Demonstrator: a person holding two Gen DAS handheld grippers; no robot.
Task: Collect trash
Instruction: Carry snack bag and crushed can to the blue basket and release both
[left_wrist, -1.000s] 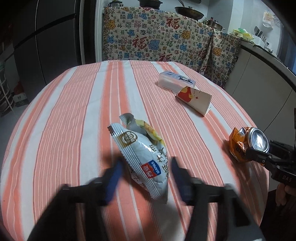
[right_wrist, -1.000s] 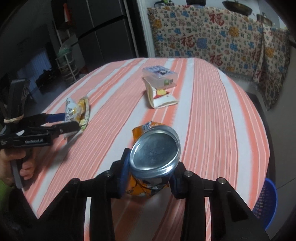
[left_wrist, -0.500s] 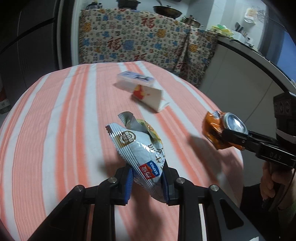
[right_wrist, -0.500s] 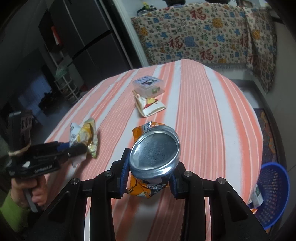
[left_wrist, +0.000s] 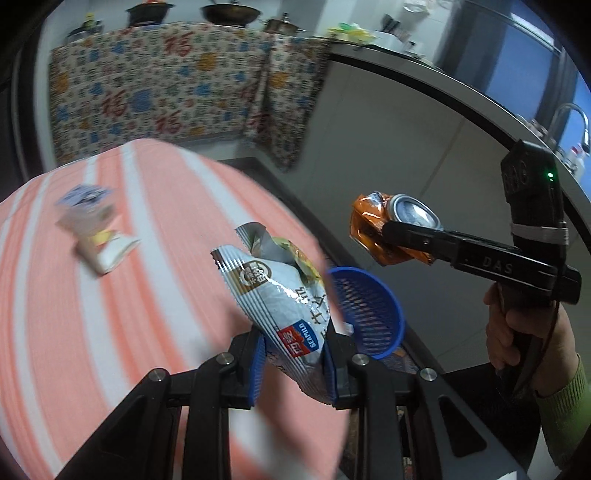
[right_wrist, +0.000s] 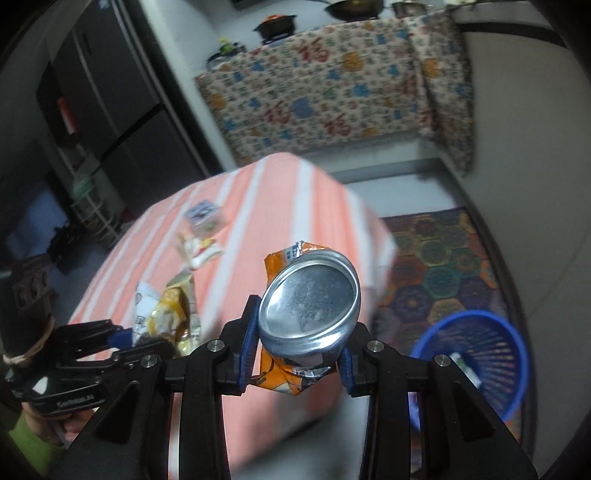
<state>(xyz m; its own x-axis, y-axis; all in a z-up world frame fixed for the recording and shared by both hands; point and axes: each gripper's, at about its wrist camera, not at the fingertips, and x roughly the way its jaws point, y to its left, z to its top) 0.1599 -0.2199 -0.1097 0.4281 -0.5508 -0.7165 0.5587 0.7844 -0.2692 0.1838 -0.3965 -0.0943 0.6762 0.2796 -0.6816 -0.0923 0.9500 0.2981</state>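
My left gripper (left_wrist: 295, 363) is shut on a grey and white snack bag (left_wrist: 277, 291), held in the air over the table's right edge. My right gripper (right_wrist: 297, 360) is shut on a crushed orange can (right_wrist: 308, 306), its silver base facing the camera. In the left wrist view the can (left_wrist: 391, 229) hangs to the right beyond the table, above a blue mesh basket (left_wrist: 369, 310) on the floor. In the right wrist view the basket (right_wrist: 476, 354) sits at lower right, and the snack bag (right_wrist: 166, 314) shows at left in the left gripper (right_wrist: 147, 338).
The round table (left_wrist: 92, 295) with an orange and white striped cloth still carries a clear plastic box (left_wrist: 85, 206) and a red and white carton (left_wrist: 107, 251). A patterned rug (right_wrist: 443, 258) lies by the basket. A grey counter (left_wrist: 424, 122) and flowered curtain (left_wrist: 166, 92) stand behind.
The left gripper closed on the snack bag and lifted it off the table. Both grippers swung right past the table edge, bringing the blue basket into view.
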